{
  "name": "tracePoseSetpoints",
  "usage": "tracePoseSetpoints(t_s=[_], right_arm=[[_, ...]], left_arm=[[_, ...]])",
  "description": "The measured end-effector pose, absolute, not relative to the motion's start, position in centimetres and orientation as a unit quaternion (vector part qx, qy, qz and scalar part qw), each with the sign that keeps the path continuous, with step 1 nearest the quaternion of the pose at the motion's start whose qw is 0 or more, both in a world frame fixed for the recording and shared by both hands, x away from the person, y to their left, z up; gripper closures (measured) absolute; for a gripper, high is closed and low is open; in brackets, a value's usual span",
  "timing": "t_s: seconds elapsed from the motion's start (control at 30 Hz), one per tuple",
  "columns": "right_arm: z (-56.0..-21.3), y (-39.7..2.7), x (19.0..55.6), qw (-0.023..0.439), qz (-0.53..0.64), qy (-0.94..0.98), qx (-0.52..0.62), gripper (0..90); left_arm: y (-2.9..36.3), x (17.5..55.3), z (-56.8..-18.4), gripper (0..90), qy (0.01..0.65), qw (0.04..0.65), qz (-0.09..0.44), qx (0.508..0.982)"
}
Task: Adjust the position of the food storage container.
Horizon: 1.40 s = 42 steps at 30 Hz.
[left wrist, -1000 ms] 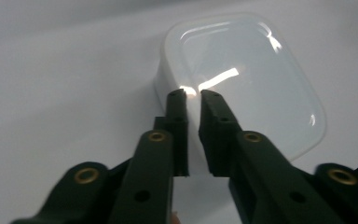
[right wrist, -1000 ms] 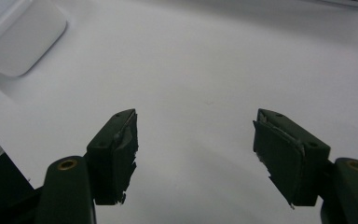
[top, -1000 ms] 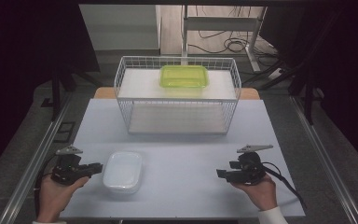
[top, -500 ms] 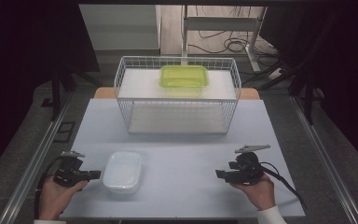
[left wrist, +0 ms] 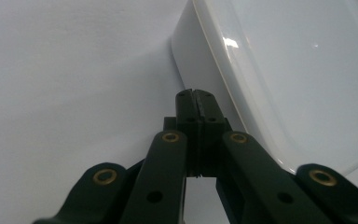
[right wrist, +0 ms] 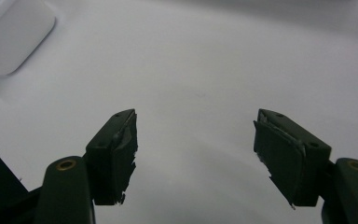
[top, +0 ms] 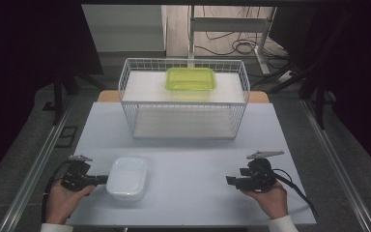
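My left gripper [left wrist: 196, 95] — jaws pressed flat together, nothing between them. The tips sit right at the near side wall of the white container [left wrist: 279, 79]; whether they touch it I cannot tell. In the high view my left gripper [top: 99, 180] lies low at the table's near-left, tips pointing right at the container [top: 128, 177], my left hand [top: 64, 200] wrapped round the handle, cable looping off to the left.

My right gripper [right wrist: 196, 154] — jaws spread wide, bare table [right wrist: 205, 70] between them, nothing held. A corner of the white container [right wrist: 14, 37] shows far off at the upper left of that view. From above, my right gripper [top: 231, 181] rests at the near-right, tips pointing left toward the container but well apart from it; my right hand [top: 265, 198] is under it, grey three-cornered plate on top, cable trailing right.

White container: shallow, rectangular, rounded corners, upright on the pale table [top: 193, 164], near-left of centre.

Farther out: a white wire basket [top: 125, 92] stands at the far middle of the table, with a white shelf inside it. A yellow-green translucent container [top: 191, 79] sits on that shelf, toward the back. Beyond the table, dark floor, cables and a table frame.
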State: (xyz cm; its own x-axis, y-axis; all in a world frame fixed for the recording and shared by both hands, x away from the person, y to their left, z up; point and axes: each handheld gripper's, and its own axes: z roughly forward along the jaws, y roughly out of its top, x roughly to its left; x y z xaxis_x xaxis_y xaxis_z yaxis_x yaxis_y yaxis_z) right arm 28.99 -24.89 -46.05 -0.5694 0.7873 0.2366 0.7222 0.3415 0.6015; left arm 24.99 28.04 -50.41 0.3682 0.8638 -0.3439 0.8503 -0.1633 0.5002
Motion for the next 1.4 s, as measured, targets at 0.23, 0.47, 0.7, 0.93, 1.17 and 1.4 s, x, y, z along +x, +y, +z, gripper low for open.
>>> tracePoseSetpoints(t_s=[0.23, 0.47, 0.7, 0.93, 1.17, 1.4], right_arm=[[-46.1, -25.1, 29.0, 0.045, 0.342, 0.815, 0.467, 30.2], [-46.2, -25.0, 29.1, 0.042, 0.342, 0.814, 0.467, 30.2], [-46.2, -25.0, 29.2, 0.042, 0.341, 0.813, 0.470, 30.2], [-46.3, -24.9, 29.2, 0.041, 0.341, 0.812, 0.471, 30.2], [-46.2, -25.0, 29.2, 0.041, 0.342, 0.812, 0.471, 30.2], [-46.2, -24.9, 29.2, 0.039, 0.343, 0.812, 0.471, 30.2]], left_arm=[[27.6, 25.2, -50.5, 90.0, 0.556, 0.318, 0.005, 0.768], [27.4, 25.2, -50.5, 90.0, 0.557, 0.316, 0.008, 0.768], [26.8, 25.3, -50.5, 90.0, 0.553, 0.321, 0.001, 0.769], [26.1, 25.5, -50.5, 90.0, 0.548, 0.321, 0.000, 0.773], [25.1, 26.1, -50.8, 90.0, 0.543, 0.321, -0.005, 0.776], [24.4, 26.4, -50.9, 90.0, 0.542, 0.321, -0.008, 0.776]])
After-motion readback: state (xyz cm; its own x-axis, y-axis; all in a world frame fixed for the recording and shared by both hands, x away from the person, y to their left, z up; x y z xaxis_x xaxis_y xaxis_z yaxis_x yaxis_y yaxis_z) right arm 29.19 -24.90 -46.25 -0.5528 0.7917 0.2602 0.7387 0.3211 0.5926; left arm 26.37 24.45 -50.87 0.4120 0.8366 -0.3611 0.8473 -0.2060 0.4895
